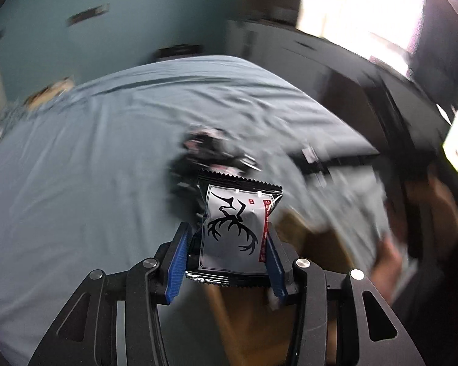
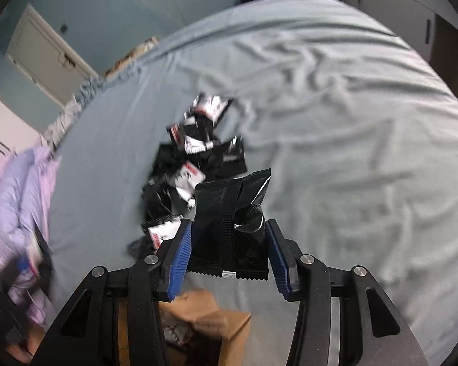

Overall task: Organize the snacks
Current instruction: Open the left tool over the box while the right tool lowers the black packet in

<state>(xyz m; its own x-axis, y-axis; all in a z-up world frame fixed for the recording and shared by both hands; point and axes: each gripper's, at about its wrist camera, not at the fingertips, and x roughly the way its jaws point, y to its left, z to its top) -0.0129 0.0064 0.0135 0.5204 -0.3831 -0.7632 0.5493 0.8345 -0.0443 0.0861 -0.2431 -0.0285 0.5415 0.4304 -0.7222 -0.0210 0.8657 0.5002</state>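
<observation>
Right now each claw carries one snack. At the lower centre of the left wrist view, the left claw is clamped on a grey packet printed with black antlers and a red strip, its blue pads pressing both sides so the wrapper pinches inward. At the lower centre of the right wrist view, the right claw grips a black packet, seam side up, crumpled between the pads.

Beyond the black packet, toward the middle of the right view, lies a loose pile of packets, black and white-faced ones jumbled together on the bed with its wrinkled grey-blue sheet. The same pile shows only as a blur above the grey packet in the left view.

Below the right claw, at the bottom centre of the frame, stands an open cardboard box with a few dark and white shapes inside, probably packets, though blur prevents certainty.

Judging from this, the sorting is partly done at most: perhaps a few packets are boxed, two are in the air, and many still wait on the sheet. Both held packets likely go into the box next. A lilac quilt is bunched at the left edge.
</observation>
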